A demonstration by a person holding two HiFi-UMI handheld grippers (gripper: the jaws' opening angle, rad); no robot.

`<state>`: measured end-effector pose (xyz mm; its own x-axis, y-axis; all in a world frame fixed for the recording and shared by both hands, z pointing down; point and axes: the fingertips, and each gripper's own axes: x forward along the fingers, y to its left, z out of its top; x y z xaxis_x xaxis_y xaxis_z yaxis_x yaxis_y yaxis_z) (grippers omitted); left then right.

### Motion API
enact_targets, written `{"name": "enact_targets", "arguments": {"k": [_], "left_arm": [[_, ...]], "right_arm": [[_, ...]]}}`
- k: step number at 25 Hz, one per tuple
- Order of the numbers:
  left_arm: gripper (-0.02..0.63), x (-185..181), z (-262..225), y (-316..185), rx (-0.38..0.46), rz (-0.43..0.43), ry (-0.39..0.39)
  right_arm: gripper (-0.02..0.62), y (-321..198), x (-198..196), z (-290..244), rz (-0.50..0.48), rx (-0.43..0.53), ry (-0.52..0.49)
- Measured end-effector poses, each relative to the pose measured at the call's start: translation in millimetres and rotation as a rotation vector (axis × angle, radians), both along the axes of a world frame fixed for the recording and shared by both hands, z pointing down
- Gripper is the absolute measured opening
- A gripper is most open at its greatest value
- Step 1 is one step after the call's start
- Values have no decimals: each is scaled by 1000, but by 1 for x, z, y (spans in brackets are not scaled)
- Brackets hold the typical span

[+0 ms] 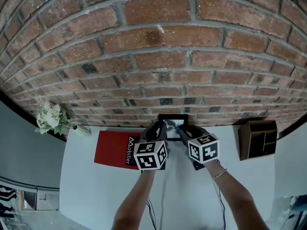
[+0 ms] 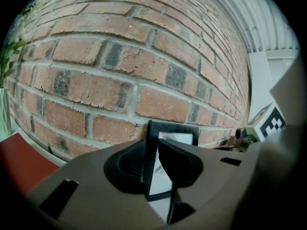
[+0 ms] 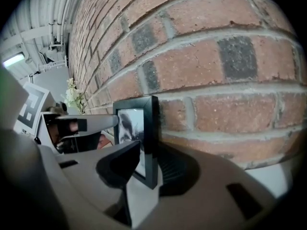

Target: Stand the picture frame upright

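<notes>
Between right tongs (image 3: 149,158), picture frame (image 3: 152,121) edge

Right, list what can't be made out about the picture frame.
- Foot of the picture frame, head view: covered by the left claw and right claw, so whether it rests on the table is unclear.
- Its back: faces the brick wall, every view.
- Its photo: tiny in head view, half behind a jaw in both gripper views.
</notes>
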<state>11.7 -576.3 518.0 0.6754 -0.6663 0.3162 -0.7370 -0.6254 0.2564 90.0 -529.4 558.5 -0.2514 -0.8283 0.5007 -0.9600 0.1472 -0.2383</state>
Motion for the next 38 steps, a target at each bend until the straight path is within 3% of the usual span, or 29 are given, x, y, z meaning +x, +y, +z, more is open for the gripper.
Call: {"name": "enact_targets", "arguments": {"k": [21, 38], "left_arm": [[91, -8, -6, 11, -19, -7, -2], [49, -38, -34, 78, 71, -33, -87]], "right_arm": [[117, 14, 1, -16, 28, 39, -2], [98, 87, 4, -66, 80, 97, -26]]}}
